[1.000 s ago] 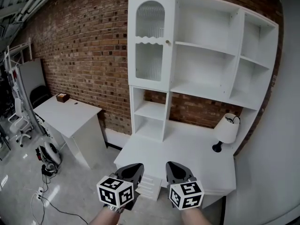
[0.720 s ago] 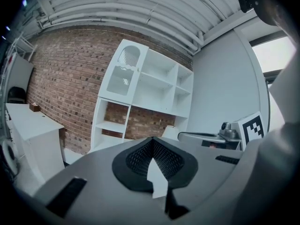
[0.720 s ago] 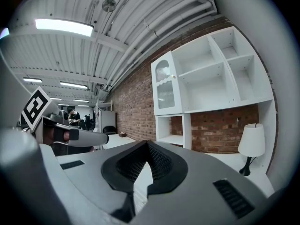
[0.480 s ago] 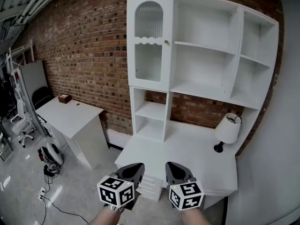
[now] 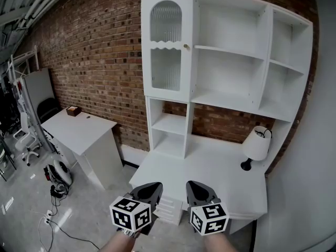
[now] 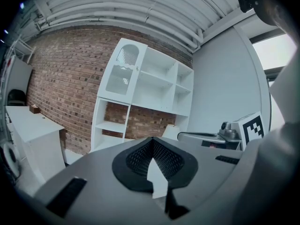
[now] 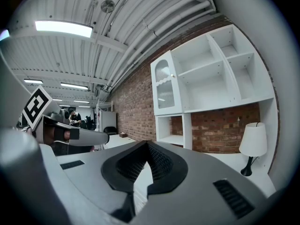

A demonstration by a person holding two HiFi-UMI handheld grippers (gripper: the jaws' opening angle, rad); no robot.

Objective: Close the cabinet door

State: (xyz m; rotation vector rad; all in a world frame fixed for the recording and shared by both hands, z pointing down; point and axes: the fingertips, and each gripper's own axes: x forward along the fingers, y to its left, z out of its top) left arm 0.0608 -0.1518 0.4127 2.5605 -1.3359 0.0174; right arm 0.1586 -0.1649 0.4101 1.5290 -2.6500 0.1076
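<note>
- Tool state: your left gripper point(image 5: 152, 186) has its jaws together with nothing between them. Your right gripper point(image 5: 196, 185) is the same, jaws closed and empty.
- Tool position: both grippers hang side by side at the bottom of the head view, over the near edge of the desk point(image 5: 210, 167). They are well apart from the shelf unit and touch nothing.
- Task item: the cabinet door point(image 5: 167, 46), white with an arched ribbed pane, sits on the upper left compartment of the shelf unit. Its knob point(image 5: 185, 46) is on the right edge.
- Door condition: the panel faces front and looks about level with the cabinet face. I cannot tell from any view whether a slight gap remains at the knob side.
- Step in hand, as judged: no contact is under way. You are standing off, either before the approach or with the door already home.
- Next move, as judged: raise one gripper to the knob edge. Keep the jaws closed as a blunt pusher and press the panel squarely until it seats.
- Caution: keep clear of the lamp point(image 5: 255, 146) on the right of the desk as you reach.
</note>
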